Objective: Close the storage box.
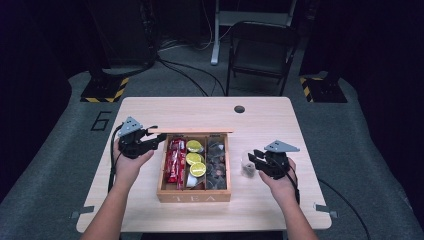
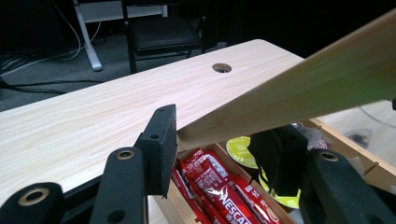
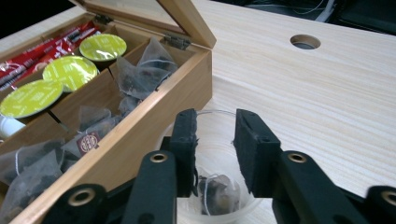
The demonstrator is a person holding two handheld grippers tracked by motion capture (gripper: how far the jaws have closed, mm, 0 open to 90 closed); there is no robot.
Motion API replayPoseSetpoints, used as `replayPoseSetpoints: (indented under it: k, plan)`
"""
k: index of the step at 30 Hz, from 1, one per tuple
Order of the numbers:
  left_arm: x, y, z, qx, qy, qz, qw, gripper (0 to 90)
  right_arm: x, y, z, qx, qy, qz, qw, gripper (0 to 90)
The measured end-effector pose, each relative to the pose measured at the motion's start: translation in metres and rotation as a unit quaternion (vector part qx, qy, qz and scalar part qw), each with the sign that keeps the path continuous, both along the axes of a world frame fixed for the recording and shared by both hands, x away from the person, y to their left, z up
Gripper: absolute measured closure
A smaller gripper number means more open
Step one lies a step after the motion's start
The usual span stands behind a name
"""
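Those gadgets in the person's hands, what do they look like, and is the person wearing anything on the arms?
Each hand holds a black gripper: the left gripper and the right gripper. Each carries a grey three-cornered plate on top and trails a black cable. Close up, the two jaws are flat black pads on black links with round metal-ringed pivot holes. The forearms are bare, with no sleeves or gloves visible.

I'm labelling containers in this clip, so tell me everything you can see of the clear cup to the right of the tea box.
The clear cup is a small, see-through plastic-looking tumbler standing upright on the wooden table, just right of the tea box and apart from it in the high view. A tea bag with a thin string lies at its bottom. The right gripper has one jaw inside the rim and the other outside; whether they press the wall cannot be told.
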State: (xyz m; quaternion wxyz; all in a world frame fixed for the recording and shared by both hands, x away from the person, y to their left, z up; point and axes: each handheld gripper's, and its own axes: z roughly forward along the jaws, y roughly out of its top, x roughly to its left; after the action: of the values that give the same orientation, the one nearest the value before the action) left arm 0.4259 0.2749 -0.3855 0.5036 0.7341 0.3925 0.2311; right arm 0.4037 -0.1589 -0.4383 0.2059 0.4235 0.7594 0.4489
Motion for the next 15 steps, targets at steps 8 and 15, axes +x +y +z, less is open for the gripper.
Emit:
replayPoseSetpoints:
  k: [8, 15]
  plan:
    - [-0.006, -0.002, 0.0, 0.011, 0.0, 0.003, 0.9999, 51.3, -0.003, 0.009, 0.012, 0.013, -0.022, 0.012, 0.9996, 59.9]
    - [-0.015, -0.001, 0.0, 0.017, -0.007, -0.001, 0.9998, 51.5, -0.007, 0.027, 0.027, 0.024, -0.051, 0.04, 0.9976, 55.4]
